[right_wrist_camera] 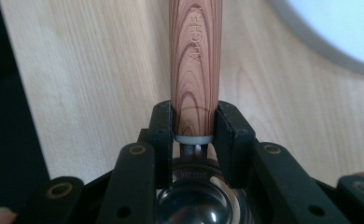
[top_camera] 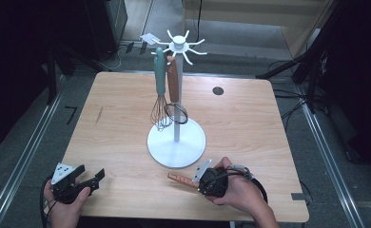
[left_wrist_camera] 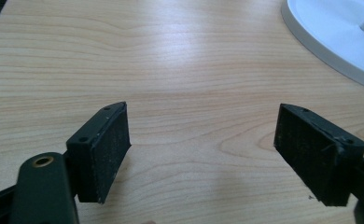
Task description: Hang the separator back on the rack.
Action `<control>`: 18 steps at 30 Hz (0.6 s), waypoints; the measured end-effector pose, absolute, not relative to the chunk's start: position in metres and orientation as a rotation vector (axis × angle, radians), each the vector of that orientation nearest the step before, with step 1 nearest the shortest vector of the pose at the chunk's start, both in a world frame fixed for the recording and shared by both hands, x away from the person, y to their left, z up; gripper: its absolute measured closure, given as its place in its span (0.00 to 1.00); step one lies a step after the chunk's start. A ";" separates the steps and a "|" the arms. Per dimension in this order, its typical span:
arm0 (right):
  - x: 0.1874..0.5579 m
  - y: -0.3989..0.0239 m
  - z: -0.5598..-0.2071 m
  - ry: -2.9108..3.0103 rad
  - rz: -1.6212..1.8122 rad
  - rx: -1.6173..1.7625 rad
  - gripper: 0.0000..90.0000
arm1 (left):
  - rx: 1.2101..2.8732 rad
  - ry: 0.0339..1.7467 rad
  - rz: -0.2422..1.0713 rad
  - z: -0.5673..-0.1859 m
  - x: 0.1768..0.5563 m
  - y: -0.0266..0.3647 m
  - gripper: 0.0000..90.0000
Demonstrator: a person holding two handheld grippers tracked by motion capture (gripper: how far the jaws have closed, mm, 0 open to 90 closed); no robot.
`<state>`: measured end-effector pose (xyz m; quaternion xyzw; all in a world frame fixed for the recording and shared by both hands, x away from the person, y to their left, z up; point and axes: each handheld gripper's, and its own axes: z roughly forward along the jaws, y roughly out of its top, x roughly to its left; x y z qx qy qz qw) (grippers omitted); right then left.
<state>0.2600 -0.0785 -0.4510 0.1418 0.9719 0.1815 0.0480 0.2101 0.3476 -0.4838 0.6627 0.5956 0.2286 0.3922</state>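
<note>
1. the right gripper point(top_camera: 199, 182) lies low over the tabletop point(top_camera: 117, 137) near its near edge, jaws clamped on a wood-grain utensil handle point(right_wrist_camera: 195, 70) at its bowl end.
2. the handle lies flat, pointing toward the near left corner, just in front of the white stand base point(top_camera: 176, 142).
3. the left gripper point(left_wrist_camera: 201, 149) rests near the near left corner, jaws spread wide with nothing between them.
4. a teal-handled whisk point(top_camera: 161, 90) and a wood-handled utensil point(top_camera: 173, 80) hang on the stand.
</note>
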 end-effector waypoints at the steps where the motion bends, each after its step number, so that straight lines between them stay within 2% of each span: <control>1: 0.261 -0.082 -0.448 2.950 0.584 0.438 0.79 | 1.693 1.510 0.580 -0.484 0.210 0.347 0.19; 10: 0.263 -0.102 -0.433 2.831 0.796 0.565 0.79 | 1.704 1.501 0.569 -0.483 0.213 0.348 0.12; 18: 0.264 -0.116 -0.424 2.729 0.974 0.697 0.79 | 1.700 1.487 0.570 -0.482 0.216 0.347 0.11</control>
